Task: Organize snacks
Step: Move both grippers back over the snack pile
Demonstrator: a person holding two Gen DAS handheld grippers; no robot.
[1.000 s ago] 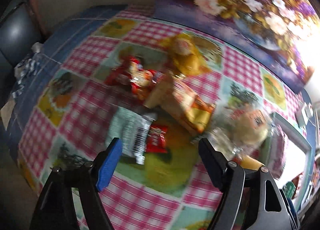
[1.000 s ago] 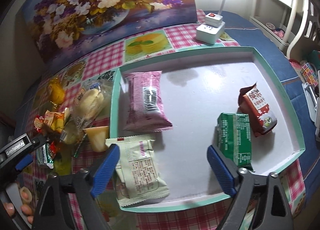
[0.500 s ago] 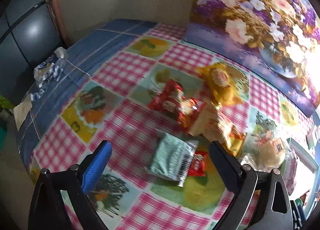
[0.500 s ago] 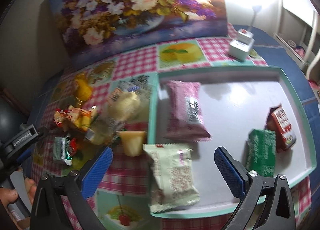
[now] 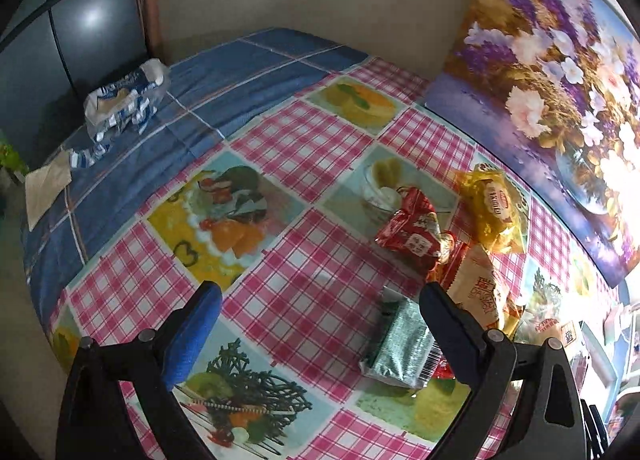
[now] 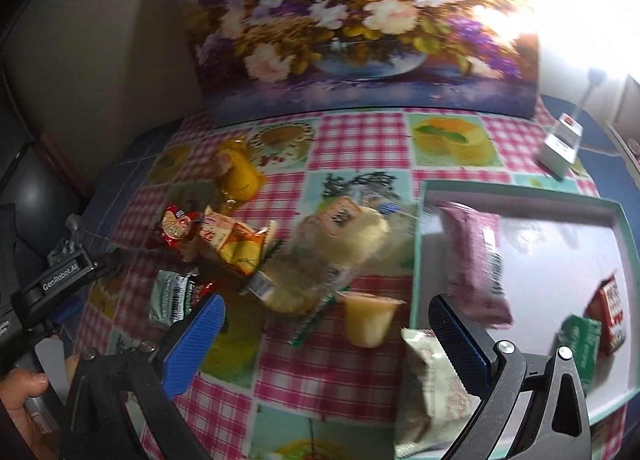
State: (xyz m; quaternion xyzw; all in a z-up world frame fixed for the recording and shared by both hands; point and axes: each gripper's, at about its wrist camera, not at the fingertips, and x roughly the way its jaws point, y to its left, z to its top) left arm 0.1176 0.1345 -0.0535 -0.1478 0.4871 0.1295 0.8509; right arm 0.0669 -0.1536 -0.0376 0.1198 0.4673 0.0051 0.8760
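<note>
Glossy checked tablecloth [image 5: 304, 300], pink squares and fruit prints. Left gripper [image 5: 320, 324] released, jaws just been widening, nothing between them; crinkled silver-green foil packet [image 5: 404, 344] lies flat just inside its right finger. Right gripper [image 6: 326, 334] likewise spread wide and empty, jaws just opened; soft yellow jelly cup [image 6: 370, 318] on its side between the pads. Pale pillow packet [image 6: 430, 384] overlaps the near rim of the teal-edged tray [image 6: 416, 260], at right.
</note>
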